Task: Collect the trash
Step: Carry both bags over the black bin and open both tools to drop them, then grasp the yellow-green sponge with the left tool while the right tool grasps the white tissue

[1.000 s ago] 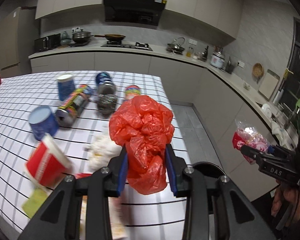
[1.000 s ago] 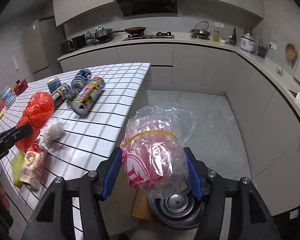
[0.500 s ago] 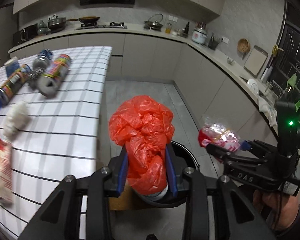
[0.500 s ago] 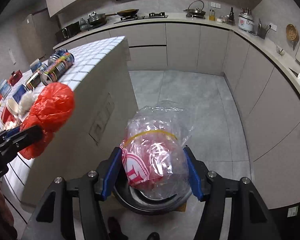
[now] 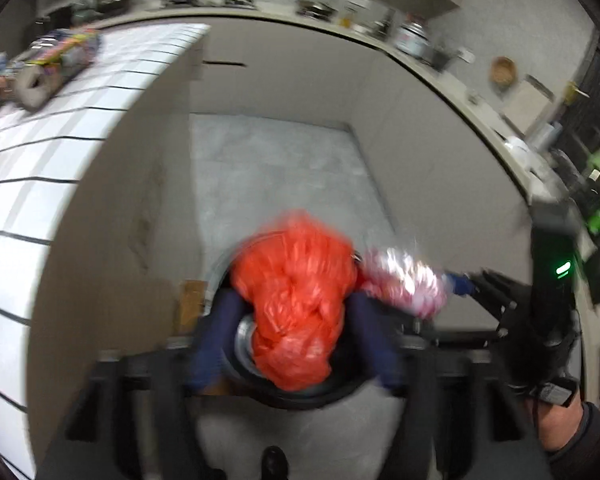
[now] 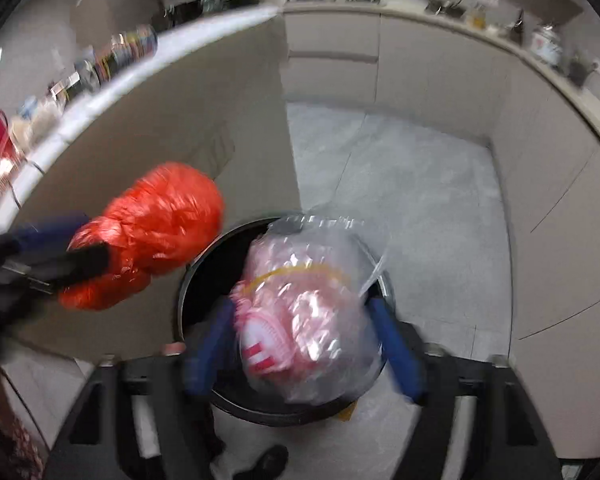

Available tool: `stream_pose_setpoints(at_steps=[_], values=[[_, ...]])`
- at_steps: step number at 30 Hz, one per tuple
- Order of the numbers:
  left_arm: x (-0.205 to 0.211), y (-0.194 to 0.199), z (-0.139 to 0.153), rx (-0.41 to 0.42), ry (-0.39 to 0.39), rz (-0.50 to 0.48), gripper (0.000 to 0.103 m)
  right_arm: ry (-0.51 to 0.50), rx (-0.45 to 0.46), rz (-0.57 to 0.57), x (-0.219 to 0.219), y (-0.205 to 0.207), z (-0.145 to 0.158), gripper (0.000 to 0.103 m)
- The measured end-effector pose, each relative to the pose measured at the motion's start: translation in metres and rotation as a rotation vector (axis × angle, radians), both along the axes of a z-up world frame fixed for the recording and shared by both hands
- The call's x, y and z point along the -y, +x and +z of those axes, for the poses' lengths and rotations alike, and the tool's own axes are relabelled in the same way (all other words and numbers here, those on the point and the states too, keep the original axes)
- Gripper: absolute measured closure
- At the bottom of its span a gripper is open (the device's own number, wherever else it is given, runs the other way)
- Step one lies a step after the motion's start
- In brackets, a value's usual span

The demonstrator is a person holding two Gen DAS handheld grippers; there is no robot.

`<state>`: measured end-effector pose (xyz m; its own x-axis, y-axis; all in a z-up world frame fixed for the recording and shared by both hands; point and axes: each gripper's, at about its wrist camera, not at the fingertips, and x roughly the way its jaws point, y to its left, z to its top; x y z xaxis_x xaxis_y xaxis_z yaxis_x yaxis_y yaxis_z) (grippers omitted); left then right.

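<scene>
Both claws hang over the round black trash bin (image 6: 204, 280) on the kitchen floor, just beside the end of the tiled bench (image 5: 52, 152), and both are letting go at once. The left claw (image 5: 296, 320) has its blue pads spreading apart, with the crumpled red plastic bag (image 5: 296, 300) between them but no longer squeezed; a dark gap shows on either side of the bag. From the left wrist view the bag sits directly above the bin's mouth. The right wrist view puts it nearer the rim on the bench side, so how well centred it is cannot be settled.

The right claw (image 6: 304, 344) is opening too. The clear plastic bag (image 6: 312, 320), with red-and-white wrapping inside and a yellow band round it, lies between its pads, which stand off it on both sides. This bag is squarely over the bin opening and looks lower and closer to it than the red one.

The relation that counts is plain vertical: each bag lies straight ahead of and below its claw, with the bin beneath, so I judge that a clean drop needs only the pads clear of the plastic. The red bag is the one to watch, since it could catch the rim.

Cans (image 5: 60, 60) and other litter (image 6: 32, 120) are left on the bench, so collecting is far from finished.
</scene>
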<state>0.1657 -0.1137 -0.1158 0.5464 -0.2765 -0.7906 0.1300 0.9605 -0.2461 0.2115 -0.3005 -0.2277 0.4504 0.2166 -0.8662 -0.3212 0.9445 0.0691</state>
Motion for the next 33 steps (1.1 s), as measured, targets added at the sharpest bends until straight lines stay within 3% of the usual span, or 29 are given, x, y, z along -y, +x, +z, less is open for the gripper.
stream_pose_setpoints(at_steps=[4, 9, 16, 33], values=[[-0.024, -0.007, 0.022, 0.05, 0.053, 0.079, 0.026, 0.002, -0.018, -0.046, 0.013, 0.009, -0.009, 0.017], [-0.035, -0.019, 0.041, 0.097, 0.114, 0.129, 0.026, 0.052, 0.007, -0.094, 0.016, 0.013, 0.011, 0.017], [-0.044, -0.02, 0.039, 0.107, 0.125, 0.166, 0.026, 0.04, 0.069, -0.086, 0.004, 0.008, 0.041, 0.017], [-0.091, -0.044, 0.084, 0.209, 0.115, 0.307, 0.025, 0.069, 0.196, -0.002, -0.048, -0.006, 0.114, 0.017]])
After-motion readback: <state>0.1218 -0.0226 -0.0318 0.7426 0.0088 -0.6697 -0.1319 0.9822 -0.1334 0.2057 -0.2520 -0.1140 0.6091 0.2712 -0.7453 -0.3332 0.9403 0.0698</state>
